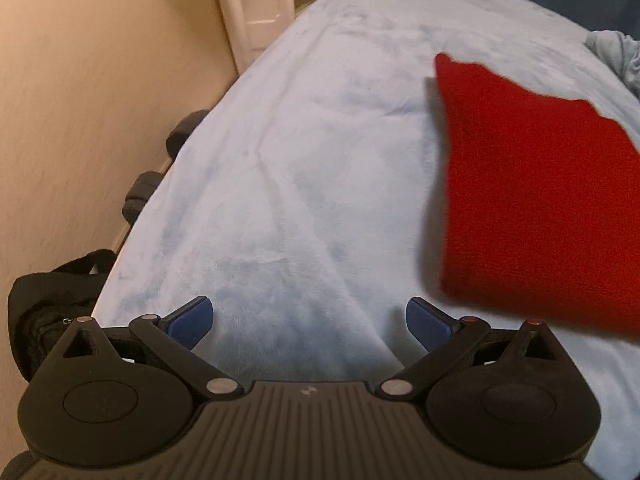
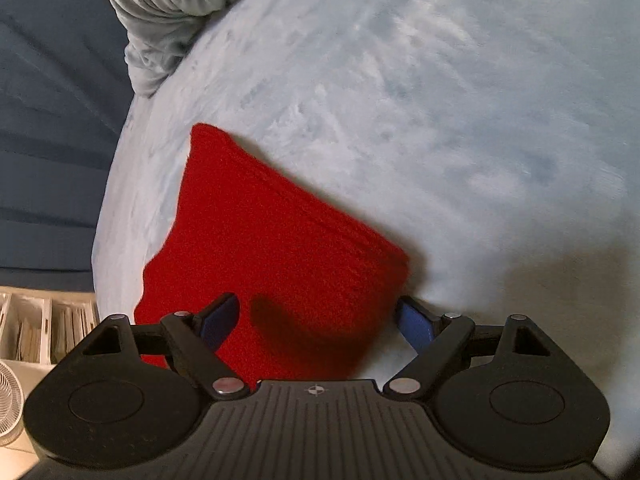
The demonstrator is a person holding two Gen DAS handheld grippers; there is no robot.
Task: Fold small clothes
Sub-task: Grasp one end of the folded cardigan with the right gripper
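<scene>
The left gripper point(image 1: 310, 322) hangs over bare blanket point(image 1: 280, 160) with its blue pads spread wide and nothing between them. The red cloth point(image 1: 536, 200) lies at about 2 o'clock from it, just beside the right pad but not touched.

The right gripper point(image 2: 316, 322) also has its pads wide apart. In its view the red cloth point(image 2: 272, 256) lies flat directly under and ahead of the gap, running from 6 o'clock up toward 11 o'clock; the pads straddle its near edge without closing on it. A shadow falls on the cloth between them.

The cloth looks like a compact, straight-edged shape with a thick doubled edge on its 2 o'clock side, so it seems at least one fold is already in. The step in hand appears to be a release or a re-grip. Any further fold would call for lowering both grippers onto the near edge or corners and pinching there.

Farther off, a grey bundle point(image 2: 168, 12) sits at 11 o'clock on the blanket's edge.
</scene>
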